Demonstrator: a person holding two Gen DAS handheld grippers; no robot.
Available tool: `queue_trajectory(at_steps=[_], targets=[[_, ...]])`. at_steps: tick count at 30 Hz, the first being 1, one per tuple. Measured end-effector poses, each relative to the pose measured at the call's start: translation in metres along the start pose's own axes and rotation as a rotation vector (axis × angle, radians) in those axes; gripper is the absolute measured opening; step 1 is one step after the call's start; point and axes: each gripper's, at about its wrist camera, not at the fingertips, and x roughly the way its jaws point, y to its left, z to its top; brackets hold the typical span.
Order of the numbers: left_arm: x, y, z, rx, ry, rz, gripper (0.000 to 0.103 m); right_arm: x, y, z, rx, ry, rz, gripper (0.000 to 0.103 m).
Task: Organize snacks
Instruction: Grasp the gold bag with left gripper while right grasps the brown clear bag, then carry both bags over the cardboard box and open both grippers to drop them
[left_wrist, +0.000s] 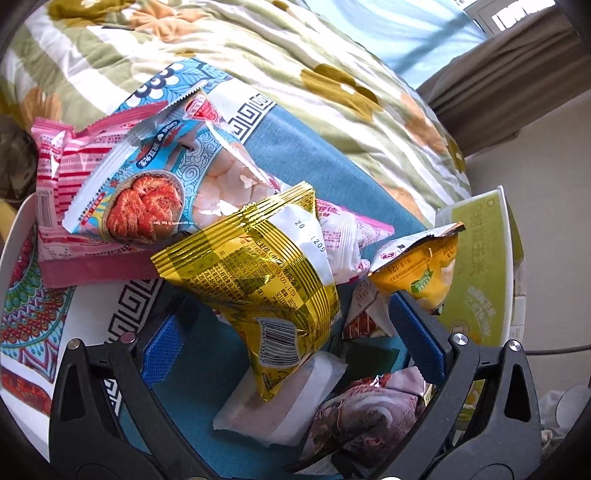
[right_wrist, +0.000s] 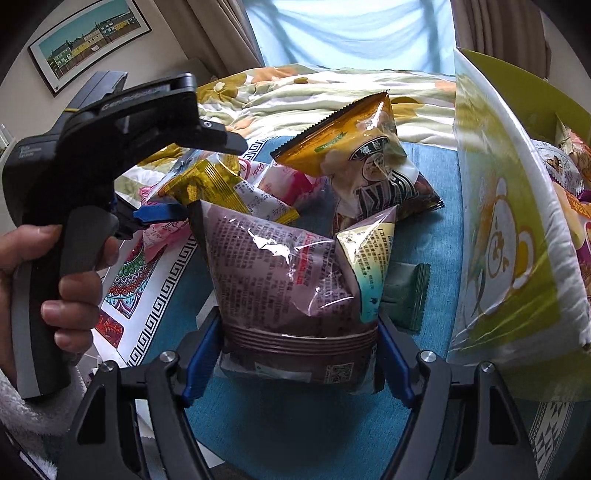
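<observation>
Several snack packets lie piled on a blue patterned cloth (left_wrist: 306, 155). My left gripper (left_wrist: 291, 325) is open around a gold foil packet (left_wrist: 258, 273), its blue pads apart from it. Beyond lie a blue shrimp-chip bag (left_wrist: 147, 177) and a pink packet (left_wrist: 62, 173). A small orange packet (left_wrist: 424, 266) sits by the right finger. My right gripper (right_wrist: 295, 358) has its blue pads against both sides of a maroon packet (right_wrist: 291, 291). An orange and black bag (right_wrist: 365, 158) stands behind it. The left gripper's body (right_wrist: 110, 147) shows in the right wrist view.
A green and white box (right_wrist: 517, 236) holding packets stands at the right; it also shows in the left wrist view (left_wrist: 484, 266). A floral quilt (left_wrist: 258, 48) lies behind the cloth. A small green sachet (right_wrist: 410, 291) lies beside the maroon packet. A white sachet (left_wrist: 280, 406) lies under the gold packet.
</observation>
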Motion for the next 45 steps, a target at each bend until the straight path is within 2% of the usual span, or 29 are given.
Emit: queue_trajectory(at_steps=[3,7,10,22,29,35,39,45], targets=[[0.008,0.003,-0.004,-0.015,0.014,0.026,0.101,0.000,-0.002,-0.001,-0.003,0.007,0.015,0.073],[0.014,0.013,-0.006,-0.020,0.042,0.020,0.075,-0.001,-0.002,-0.002,-0.024,0.014,0.025,0.073],[0.012,0.020,-0.007,-0.030,0.047,-0.014,0.064,0.000,-0.003,0.000,-0.029,0.021,0.034,0.073],[-0.008,0.024,-0.018,0.030,0.033,-0.008,0.057,0.002,-0.004,0.002,-0.049,0.029,0.049,0.073],[-0.043,0.015,-0.020,0.112,-0.027,-0.007,0.057,-0.009,0.003,0.005,-0.063,-0.005,0.031,0.073],[-0.079,0.011,-0.008,0.174,-0.080,-0.031,0.057,-0.028,0.018,0.012,-0.058,-0.058,0.004,0.073],[-0.104,0.000,0.004,0.251,-0.104,-0.071,0.057,-0.051,0.029,0.023,-0.030,-0.116,-0.022,0.073],[-0.128,-0.039,0.023,0.394,-0.106,-0.143,0.057,-0.099,0.033,0.043,0.076,-0.237,-0.109,0.073]])
